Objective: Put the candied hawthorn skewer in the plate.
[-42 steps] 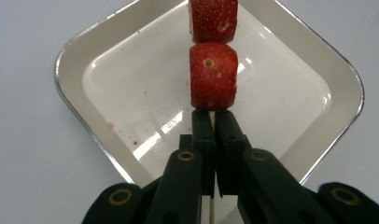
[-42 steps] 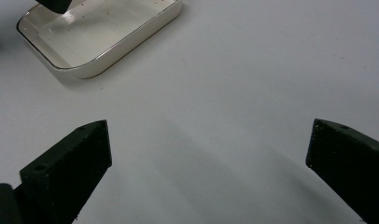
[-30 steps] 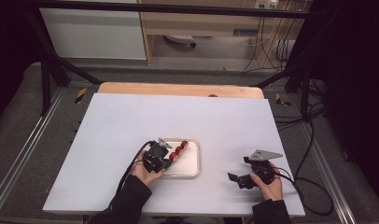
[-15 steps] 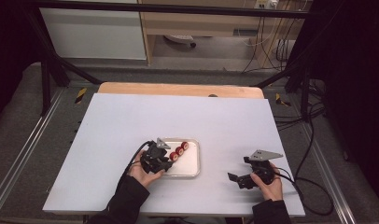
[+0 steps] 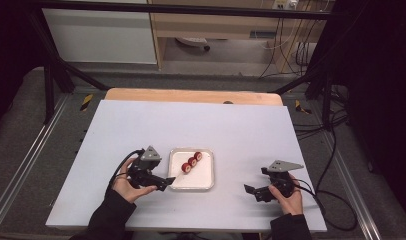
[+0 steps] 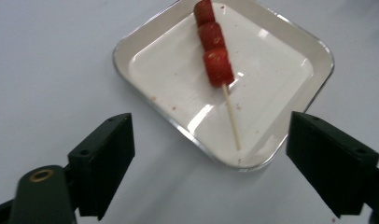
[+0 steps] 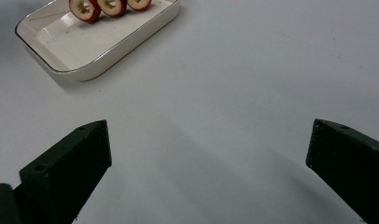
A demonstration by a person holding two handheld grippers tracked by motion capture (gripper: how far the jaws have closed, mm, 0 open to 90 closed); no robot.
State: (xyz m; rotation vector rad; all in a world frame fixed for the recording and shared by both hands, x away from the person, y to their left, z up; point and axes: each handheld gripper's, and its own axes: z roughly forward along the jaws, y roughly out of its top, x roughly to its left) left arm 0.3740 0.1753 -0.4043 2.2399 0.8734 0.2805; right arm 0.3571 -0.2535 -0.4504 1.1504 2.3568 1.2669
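Skewer (image 6: 217, 60) of three red fruit slices, possibly hawthorn, lies in the white square tray (image 5: 207, 179) at the table's (image 5: 241, 130) near centre. Left gripper (image 5: 167, 182) sits just left of the tray, its jaws just opened wide with nothing between them. Right gripper (image 5: 251, 190), well right, jaws apart, empty.

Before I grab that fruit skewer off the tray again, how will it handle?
The skewer is probably light, but top-heavy: three red slices crowd one end. Its bare stick looks thin, likely snappable under hard clamping. Lying flat in the tray, it may roll on its round slices if nudged.
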